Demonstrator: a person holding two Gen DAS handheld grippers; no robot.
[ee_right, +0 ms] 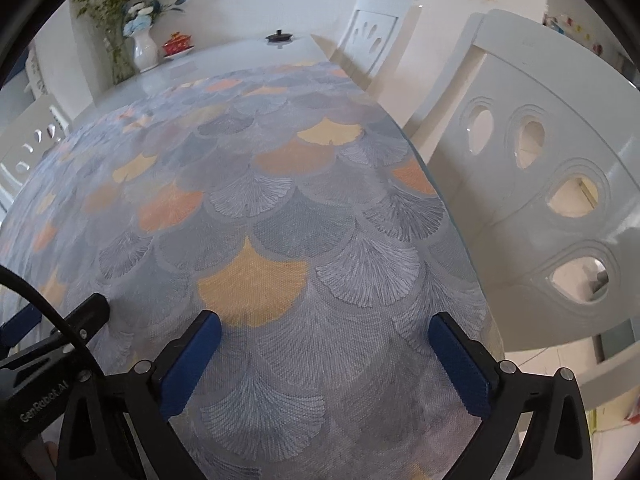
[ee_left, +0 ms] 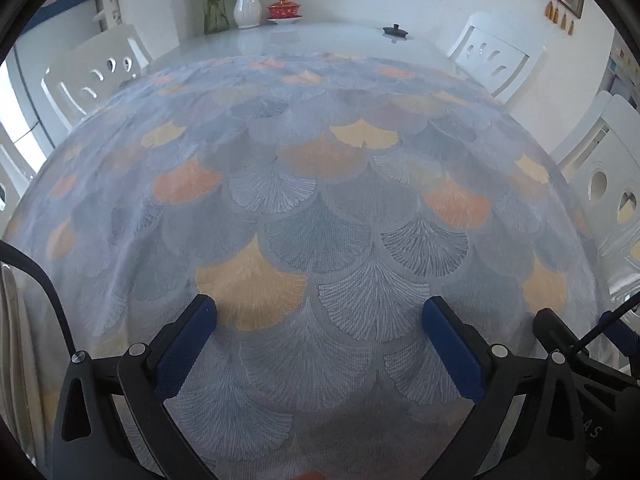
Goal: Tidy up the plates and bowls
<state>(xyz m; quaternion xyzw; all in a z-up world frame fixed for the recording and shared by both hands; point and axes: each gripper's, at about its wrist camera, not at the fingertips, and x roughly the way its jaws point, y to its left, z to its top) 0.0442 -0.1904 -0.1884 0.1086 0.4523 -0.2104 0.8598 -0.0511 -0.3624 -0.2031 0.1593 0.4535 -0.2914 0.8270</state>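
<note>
No plate or bowl shows in either view. My left gripper (ee_left: pixel 319 308) hangs open over the fan-patterned tablecloth (ee_left: pixel 320 208), with only cloth between its blue pads (ee_left: pixel 184 344). My right gripper (ee_right: pixel 325 326) is also open, jaws wide, above the same tablecloth (ee_right: pixel 248 216) near the table's right edge. Nothing is held by either. Part of the left gripper's body (ee_right: pixel 52 344) shows at the lower left of the right wrist view, and the right one's body (ee_left: pixel 568 340) at the lower right of the left wrist view.
At the table's far end stand a white vase with flowers (ee_left: pixel 247 8), a red lidded cup on a saucer (ee_left: pixel 284 10) and a small black lid (ee_left: pixel 395 31). White chairs (ee_right: pixel 532 168) flank the table on both sides, one close on the right.
</note>
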